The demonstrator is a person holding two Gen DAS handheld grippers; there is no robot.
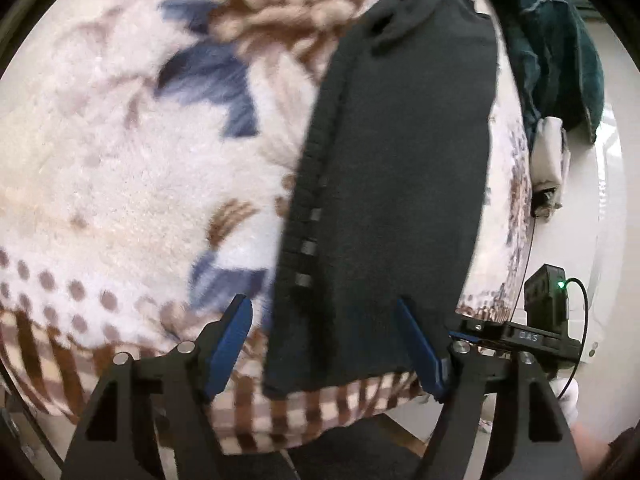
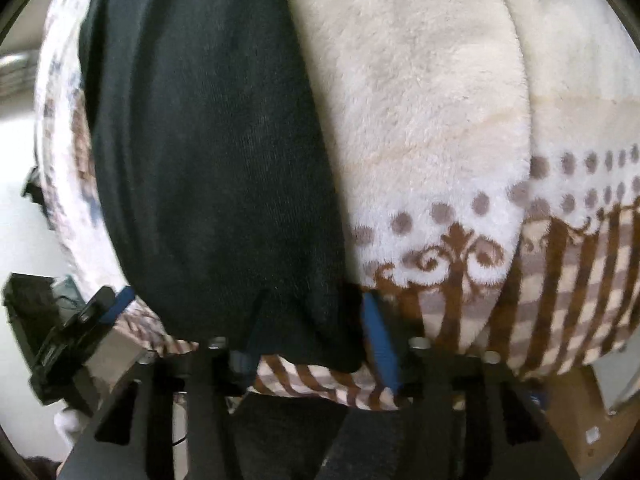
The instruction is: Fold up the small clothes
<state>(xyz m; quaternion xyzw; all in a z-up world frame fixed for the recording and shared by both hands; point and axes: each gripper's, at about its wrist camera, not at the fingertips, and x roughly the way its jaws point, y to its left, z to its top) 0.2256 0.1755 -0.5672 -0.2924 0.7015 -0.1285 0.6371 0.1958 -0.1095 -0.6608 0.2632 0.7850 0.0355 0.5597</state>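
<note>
A dark, nearly black garment (image 1: pixel 400 184) lies as a long folded strip on a fleece blanket, running away from me; it also shows in the right wrist view (image 2: pixel 208 152). My left gripper (image 1: pixel 324 340) is open, its blue fingers (image 1: pixel 232 344) straddling the garment's near left edge just above it. My right gripper (image 2: pixel 316 336) is open over the garment's near right corner; its left finger is mostly hidden under the cloth, its right finger (image 2: pixel 380 344) lies beside the edge. The right gripper's body (image 1: pixel 532 336) shows in the left wrist view.
The patterned cream, brown and blue fleece blanket (image 1: pixel 140 168) covers the surface; its near edge (image 2: pixel 328 384) hangs right in front of the grippers. A dark teal cloth pile (image 1: pixel 560 48) and a white folded item (image 1: pixel 550 152) lie at the far right. White floor (image 2: pixel 20 208) lies beyond the blanket.
</note>
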